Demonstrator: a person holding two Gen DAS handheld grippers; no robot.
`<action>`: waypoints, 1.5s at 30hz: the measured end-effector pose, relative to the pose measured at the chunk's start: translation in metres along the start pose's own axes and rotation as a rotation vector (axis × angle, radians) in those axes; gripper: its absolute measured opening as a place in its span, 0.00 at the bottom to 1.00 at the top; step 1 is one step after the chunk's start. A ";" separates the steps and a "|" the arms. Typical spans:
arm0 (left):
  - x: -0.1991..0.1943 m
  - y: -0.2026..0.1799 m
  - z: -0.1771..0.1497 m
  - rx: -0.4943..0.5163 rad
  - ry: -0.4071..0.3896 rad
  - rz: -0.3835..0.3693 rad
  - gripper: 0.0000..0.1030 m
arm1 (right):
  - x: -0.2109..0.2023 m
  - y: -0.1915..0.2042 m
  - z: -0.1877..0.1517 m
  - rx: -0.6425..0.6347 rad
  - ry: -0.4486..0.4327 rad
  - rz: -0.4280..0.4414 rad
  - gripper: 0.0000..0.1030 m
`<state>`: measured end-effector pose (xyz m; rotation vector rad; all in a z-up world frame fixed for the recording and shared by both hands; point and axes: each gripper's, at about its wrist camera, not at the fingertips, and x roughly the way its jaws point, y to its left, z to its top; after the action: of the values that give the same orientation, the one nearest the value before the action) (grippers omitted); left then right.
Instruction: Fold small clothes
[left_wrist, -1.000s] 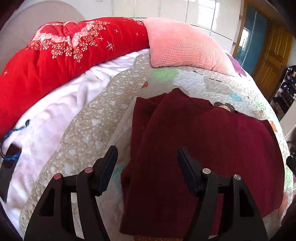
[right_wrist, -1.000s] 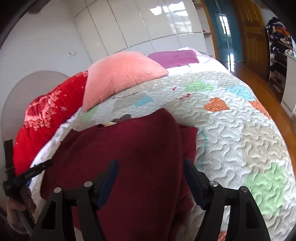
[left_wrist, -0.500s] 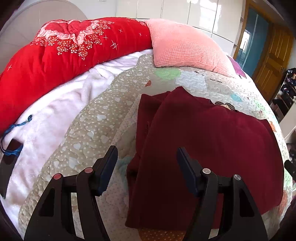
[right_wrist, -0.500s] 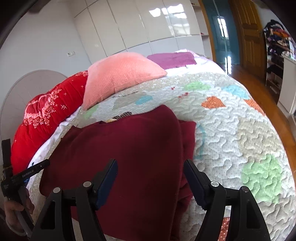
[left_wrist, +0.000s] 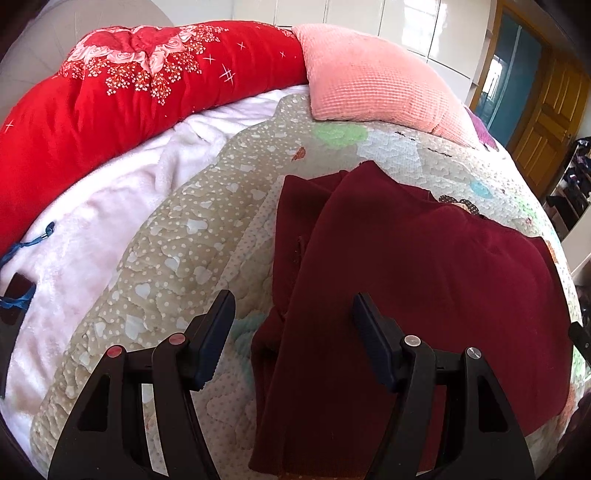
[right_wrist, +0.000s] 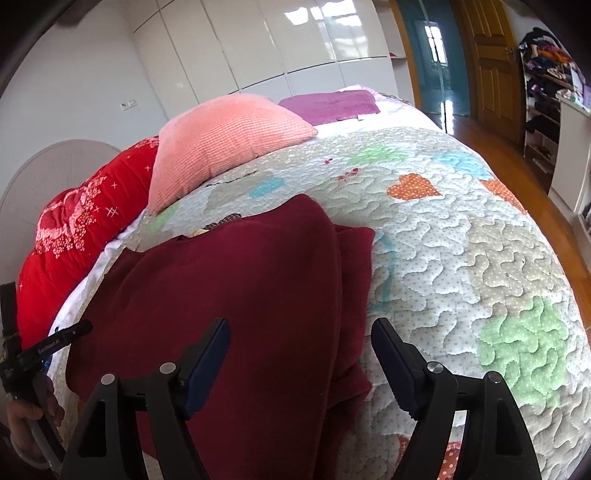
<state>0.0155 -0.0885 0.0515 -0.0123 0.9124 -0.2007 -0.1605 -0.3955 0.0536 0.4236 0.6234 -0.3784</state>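
Hovering both grippers over the dark red garment (left_wrist: 424, 280), which lies partly folded on the quilt (left_wrist: 177, 236), toward the near edge of the bed, w/ the pink pillow (left_wrist: 369, 77) and red duvet (left_wrist: 122, 92) up at the head end. My left gripper (left_wrist: 293, 325) hangs w/ jaws apart and empty, straddling the garment's left edge where a layer is doubled over. My right gripper (right_wrist: 299, 354) has just been opening its jaws; nothing's pinched, cloth only lies below the gap, over the garment's right side, where another folded-in layer shows. I judge the side folds are done, so both tools sit at the near end, prob. to take the hem corners and carry them toward the pillow. The fabric looks thick and soft, so I'd bite deep to catch every layer.
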 end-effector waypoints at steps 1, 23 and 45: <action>0.001 0.000 0.000 -0.002 0.003 -0.002 0.65 | 0.000 -0.001 0.000 0.005 0.002 0.002 0.76; 0.008 0.019 0.006 -0.101 0.001 -0.045 0.65 | 0.009 0.078 0.036 -0.184 0.012 0.199 0.77; 0.024 0.044 0.007 -0.212 -0.031 -0.186 0.73 | 0.194 0.274 0.055 -0.291 0.363 0.199 0.30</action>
<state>0.0429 -0.0502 0.0331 -0.2971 0.8980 -0.2746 0.1372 -0.2302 0.0442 0.2718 0.9657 -0.0158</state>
